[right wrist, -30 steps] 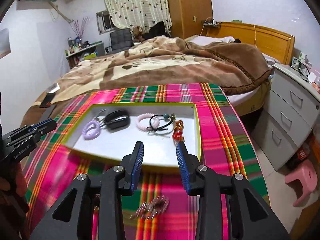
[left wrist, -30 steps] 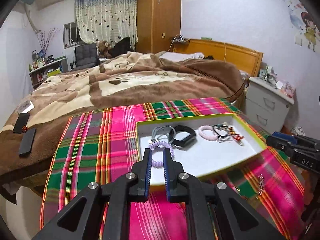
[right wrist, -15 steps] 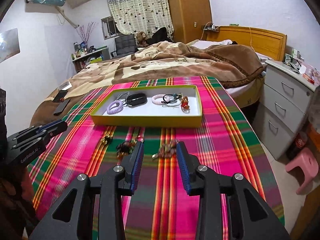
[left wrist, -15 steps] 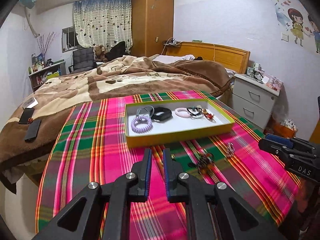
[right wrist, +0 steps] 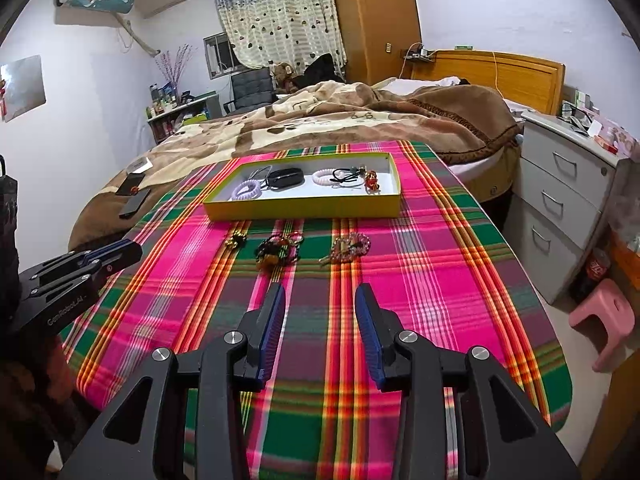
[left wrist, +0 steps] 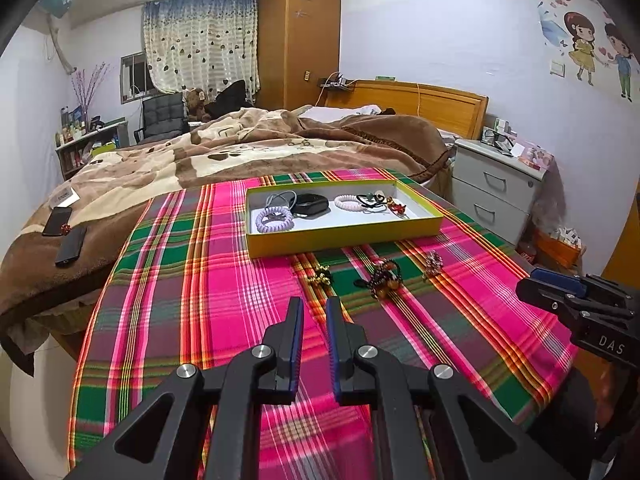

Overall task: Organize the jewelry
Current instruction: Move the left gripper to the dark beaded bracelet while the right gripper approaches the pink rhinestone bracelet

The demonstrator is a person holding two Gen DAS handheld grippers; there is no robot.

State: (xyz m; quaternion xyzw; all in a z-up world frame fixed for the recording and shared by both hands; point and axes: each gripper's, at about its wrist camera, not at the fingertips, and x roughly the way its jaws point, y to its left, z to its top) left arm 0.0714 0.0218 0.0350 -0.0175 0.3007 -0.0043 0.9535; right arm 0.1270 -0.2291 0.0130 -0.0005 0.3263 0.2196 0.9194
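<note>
A shallow yellow tray [left wrist: 344, 236] [right wrist: 300, 208] sits at the far end of the plaid cloth. It holds a purple coil tie [left wrist: 274, 220], a black band [left wrist: 312, 204], a pink coil [left wrist: 346, 202] and other small pieces. In front of it on the cloth lie a small gold piece [right wrist: 236, 240], a dark beaded piece [right wrist: 276, 252] and a pink beaded bracelet [right wrist: 350, 246]. My left gripper [left wrist: 314, 302] hovers short of them with only a narrow gap and nothing in it. My right gripper [right wrist: 320, 288] is opening, with nothing between its jaws, just short of the bracelet.
Behind the table is a bed with a brown blanket [left wrist: 248, 148], and two phones [left wrist: 70, 246] lie on its left side. A grey nightstand [right wrist: 560, 196] and a pink stool [right wrist: 604, 320] stand to the right. The cloth's near edge curves just under both grippers.
Both grippers have drawn back from over the tray toward the near end of the table. The three pieces on the cloth have come into view. The right jaws stand slightly wider.
</note>
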